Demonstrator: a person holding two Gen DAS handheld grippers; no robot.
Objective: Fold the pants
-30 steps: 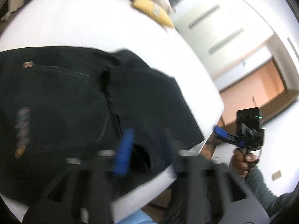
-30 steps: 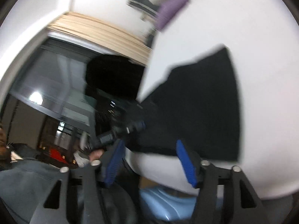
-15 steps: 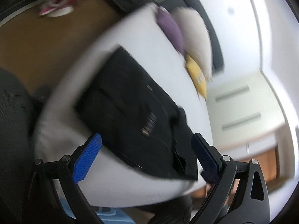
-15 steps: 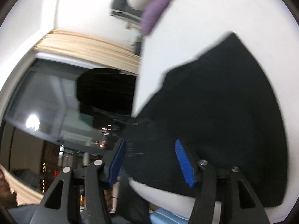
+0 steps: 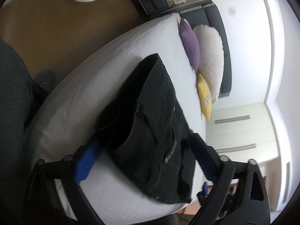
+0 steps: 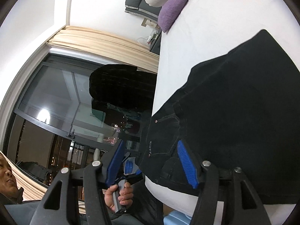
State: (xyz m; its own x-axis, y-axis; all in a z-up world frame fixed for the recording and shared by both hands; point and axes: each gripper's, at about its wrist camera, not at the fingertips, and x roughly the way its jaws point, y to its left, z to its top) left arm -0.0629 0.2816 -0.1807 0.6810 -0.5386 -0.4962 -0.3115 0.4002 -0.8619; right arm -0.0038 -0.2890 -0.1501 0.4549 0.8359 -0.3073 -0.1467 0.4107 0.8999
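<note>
Black pants [image 5: 150, 123] lie folded on a white bed [image 5: 105, 60] near its foot edge. In the left wrist view my left gripper [image 5: 144, 157] is open, its blue pads either side of the near end of the pants and close to the cloth. In the right wrist view the pants [image 6: 234, 112] fill the right side, the waistband corner hanging over the bed edge [image 6: 159, 78]. My right gripper [image 6: 151, 161] is open, with the waistband corner between its pads; whether they touch it I cannot tell. The left gripper [image 6: 129, 168] also shows there in a hand.
A purple pillow [image 5: 190, 43], a white pillow [image 5: 210, 56] and a yellow pillow [image 5: 204, 97] lie at the head of the bed. Brown floor [image 5: 56, 31] with shoes lies beyond the bed's left side. A dark window [image 6: 61, 112] and beige curtains stand to the left.
The left gripper has opened wide, swung round and come close over the near end of the pants. The right gripper has moved in toward the waistband corner.
</note>
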